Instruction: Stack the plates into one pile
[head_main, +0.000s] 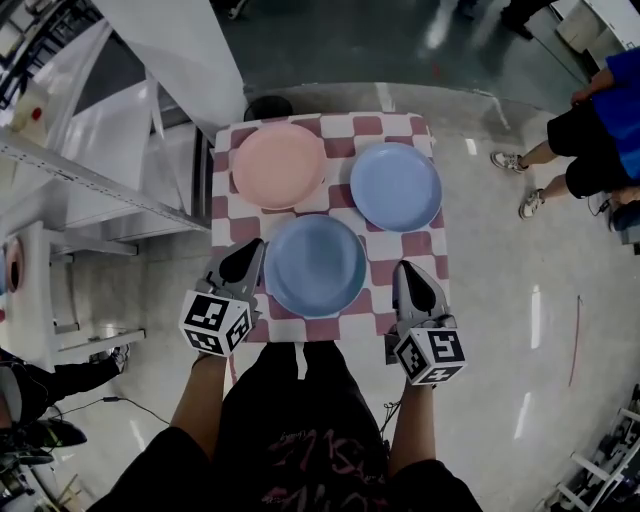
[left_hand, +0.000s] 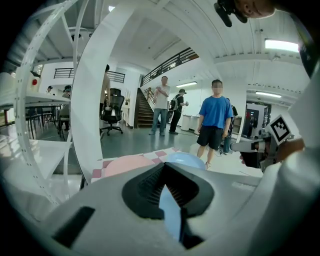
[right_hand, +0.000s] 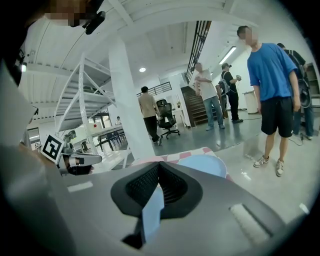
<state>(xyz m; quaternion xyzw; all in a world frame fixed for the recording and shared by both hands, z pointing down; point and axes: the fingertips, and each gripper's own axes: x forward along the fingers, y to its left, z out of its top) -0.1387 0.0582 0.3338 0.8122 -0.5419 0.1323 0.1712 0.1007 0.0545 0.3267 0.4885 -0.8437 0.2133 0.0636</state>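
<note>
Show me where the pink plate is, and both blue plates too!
pink plate (head_main: 278, 165): head view, the middle of its flat inside.
near blue plate (head_main: 314, 265): head view, the middle of its flat inside.
far blue plate (head_main: 396, 186): head view, the middle of its flat inside.

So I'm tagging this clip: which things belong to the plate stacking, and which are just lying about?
Job: pink plate, light blue plate, darker blue plate, checkered table, left gripper, right gripper.
Not part of it: white shelving frame, bystander in blue shirt, office chair, staircase.
</note>
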